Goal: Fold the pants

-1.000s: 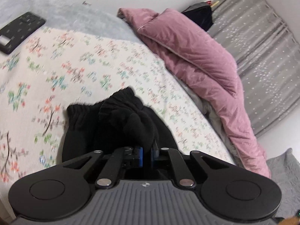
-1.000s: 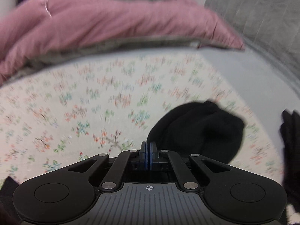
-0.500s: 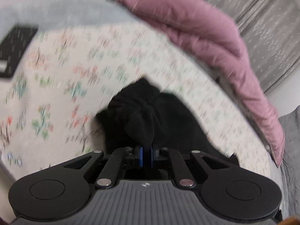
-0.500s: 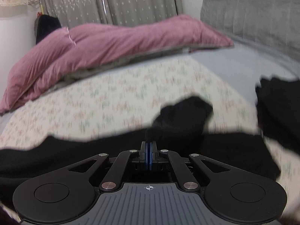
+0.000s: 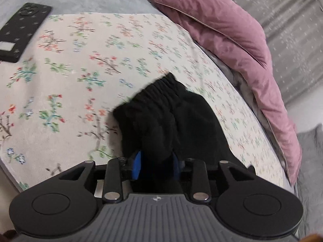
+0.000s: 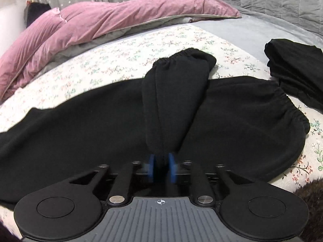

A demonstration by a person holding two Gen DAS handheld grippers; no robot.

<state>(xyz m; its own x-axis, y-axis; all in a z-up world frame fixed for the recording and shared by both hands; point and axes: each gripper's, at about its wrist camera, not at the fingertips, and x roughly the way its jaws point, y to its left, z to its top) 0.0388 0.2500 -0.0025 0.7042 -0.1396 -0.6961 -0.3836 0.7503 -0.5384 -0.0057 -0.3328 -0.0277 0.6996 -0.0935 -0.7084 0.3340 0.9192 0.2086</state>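
Black sweatpants (image 6: 232,125) spread across floral bed (image 6: 121,60). Left claw (image 5: 156,164) pinching bunched waistband; right claw (image 6: 161,168) pinching gathered cuff. Soft, limp, light fleece; best gripped at elastic hems.

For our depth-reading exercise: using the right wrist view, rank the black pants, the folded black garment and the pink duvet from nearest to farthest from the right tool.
1. Black pants: pinched in the right tool, spread just ahead of it.
2. Folded black garment: farther out on the right, on the floral sheet.
3. Pink duvet: farthest, along the bed's far edge.
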